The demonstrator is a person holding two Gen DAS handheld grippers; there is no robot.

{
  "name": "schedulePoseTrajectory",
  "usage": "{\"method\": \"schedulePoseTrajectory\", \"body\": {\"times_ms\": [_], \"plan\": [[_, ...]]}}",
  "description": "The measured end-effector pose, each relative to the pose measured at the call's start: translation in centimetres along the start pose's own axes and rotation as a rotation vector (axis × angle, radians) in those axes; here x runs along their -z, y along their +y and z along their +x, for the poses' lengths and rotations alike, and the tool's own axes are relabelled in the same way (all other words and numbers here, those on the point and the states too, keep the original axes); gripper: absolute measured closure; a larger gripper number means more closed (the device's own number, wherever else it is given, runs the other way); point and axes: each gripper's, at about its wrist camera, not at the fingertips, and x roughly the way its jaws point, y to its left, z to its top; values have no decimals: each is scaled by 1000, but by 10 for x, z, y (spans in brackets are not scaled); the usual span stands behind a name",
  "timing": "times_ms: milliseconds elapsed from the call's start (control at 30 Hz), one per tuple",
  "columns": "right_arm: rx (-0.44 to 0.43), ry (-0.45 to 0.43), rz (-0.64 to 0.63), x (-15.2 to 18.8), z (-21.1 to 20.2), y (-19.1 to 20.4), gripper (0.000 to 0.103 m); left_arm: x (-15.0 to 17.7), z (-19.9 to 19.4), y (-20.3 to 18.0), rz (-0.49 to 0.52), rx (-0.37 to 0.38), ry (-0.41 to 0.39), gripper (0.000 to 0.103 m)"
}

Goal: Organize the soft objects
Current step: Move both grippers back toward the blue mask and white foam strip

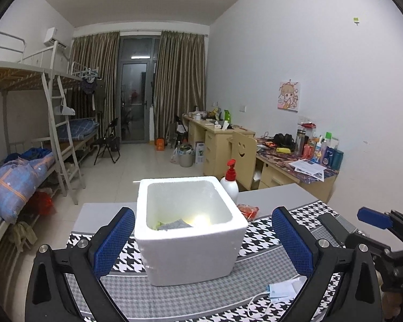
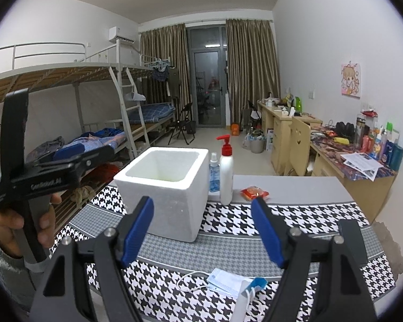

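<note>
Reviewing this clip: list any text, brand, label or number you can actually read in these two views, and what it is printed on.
None can be read.
left gripper: pale lettering on its black body, too blurred.
papers on the desk: print too small.
bottles on the desk: labels too small.
white pump bottle: no label visible.

This is a shared dormitory bedroom. White metal bunk beds (image 2: 75,80) with ladders line one wall, their lower bunks piled with blue bedding (image 1: 18,177), while a row of pale wooden desks (image 1: 217,139) along the opposite wall is crowded with bottles, papers and headphones. Brown curtains (image 2: 247,69) frame a glass balcony door (image 2: 209,86) at the far end, an air conditioner (image 2: 121,34) hangs high on the wall, and a cartoon poster (image 1: 289,96) is stuck above the desks.
</note>
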Motion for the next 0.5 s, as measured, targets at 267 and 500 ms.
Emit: {"method": "schedulePoseTrajectory", "body": {"times_ms": [267,500], "plan": [[14,-6,4,7,-9,1,24,11,-22,-8,16,15,-28,1],[35,-7,3,14,-12,-1,24,24,-30,-19,33,34,-33,1]]}}
